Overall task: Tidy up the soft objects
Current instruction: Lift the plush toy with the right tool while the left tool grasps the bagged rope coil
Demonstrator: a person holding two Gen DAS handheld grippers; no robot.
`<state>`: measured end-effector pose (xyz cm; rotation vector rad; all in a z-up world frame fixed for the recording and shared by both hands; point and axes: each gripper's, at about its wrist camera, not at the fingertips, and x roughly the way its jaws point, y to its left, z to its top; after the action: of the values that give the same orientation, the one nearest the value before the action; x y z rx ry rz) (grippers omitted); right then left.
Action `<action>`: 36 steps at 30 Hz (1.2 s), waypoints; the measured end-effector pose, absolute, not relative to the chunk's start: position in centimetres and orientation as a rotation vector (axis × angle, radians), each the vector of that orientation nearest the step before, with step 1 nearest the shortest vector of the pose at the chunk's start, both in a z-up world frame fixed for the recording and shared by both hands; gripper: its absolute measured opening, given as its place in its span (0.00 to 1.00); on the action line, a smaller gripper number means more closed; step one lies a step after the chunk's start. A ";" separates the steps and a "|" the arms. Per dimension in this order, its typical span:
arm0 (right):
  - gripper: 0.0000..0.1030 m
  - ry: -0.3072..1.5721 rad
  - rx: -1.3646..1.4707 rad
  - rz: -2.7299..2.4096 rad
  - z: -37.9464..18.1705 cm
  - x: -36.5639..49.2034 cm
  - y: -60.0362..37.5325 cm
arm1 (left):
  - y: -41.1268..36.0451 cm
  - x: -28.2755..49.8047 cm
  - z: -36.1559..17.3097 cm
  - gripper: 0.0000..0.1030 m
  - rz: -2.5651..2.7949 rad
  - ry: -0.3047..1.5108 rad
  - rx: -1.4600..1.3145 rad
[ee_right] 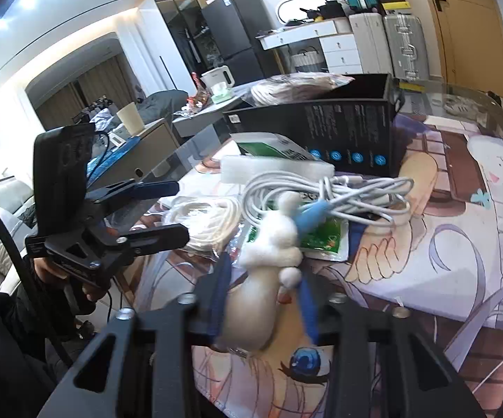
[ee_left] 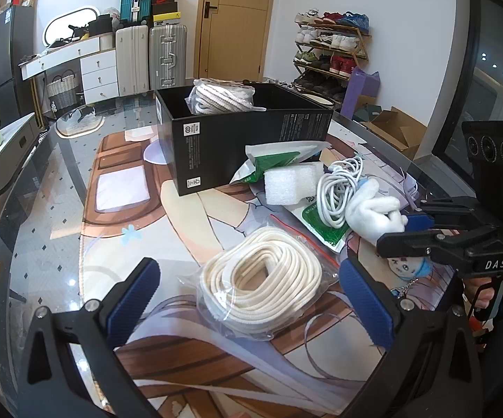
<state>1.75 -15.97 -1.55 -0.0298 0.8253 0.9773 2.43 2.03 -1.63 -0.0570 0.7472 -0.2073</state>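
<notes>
Jaws of right gripper clenched on white plush toy, long axis toward twelve o'clock; left gripper released, bagged cream rope coil between them at twelve.

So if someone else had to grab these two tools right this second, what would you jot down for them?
Left hand-held gripper: open, empty, hovering over the bagged cream rope on the table.
Right hand-held gripper: shut on the white plush toy, held just above the mat beside the white cable.
Black box: one bagged rope is already inside.
Left to do: box the plush toy, then the cream rope, the cable and the white foam block. The green packets under them may need sorting too.
</notes>
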 end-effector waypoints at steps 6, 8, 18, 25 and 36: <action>0.26 0.798 -0.024 0.982 -1.0 1.5 -16.2 | 2.0 2.5 -1.6 1.00 -0.214 0.750 -0.054; 0.26 0.788 -0.013 0.983 -0.7 1.5 -16.5 | 1.8 2.7 -1.6 1.00 -0.219 0.755 -0.049; 0.26 0.762 0.013 0.978 0.2 1.8 -17.3 | 0.1 4.0 -2.3 1.00 -0.227 0.838 0.012; 0.26 0.765 0.011 0.982 0.2 1.7 -17.2 | -0.4 4.6 -2.6 0.91 -0.240 0.861 0.022; 0.26 0.768 0.009 0.985 0.1 1.7 -16.9 | -0.3 3.5 -2.2 0.45 -0.279 0.817 0.054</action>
<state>1.75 -16.92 0.12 0.0090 0.7679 0.9850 3.50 -0.26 -2.21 0.0535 0.8167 -0.2789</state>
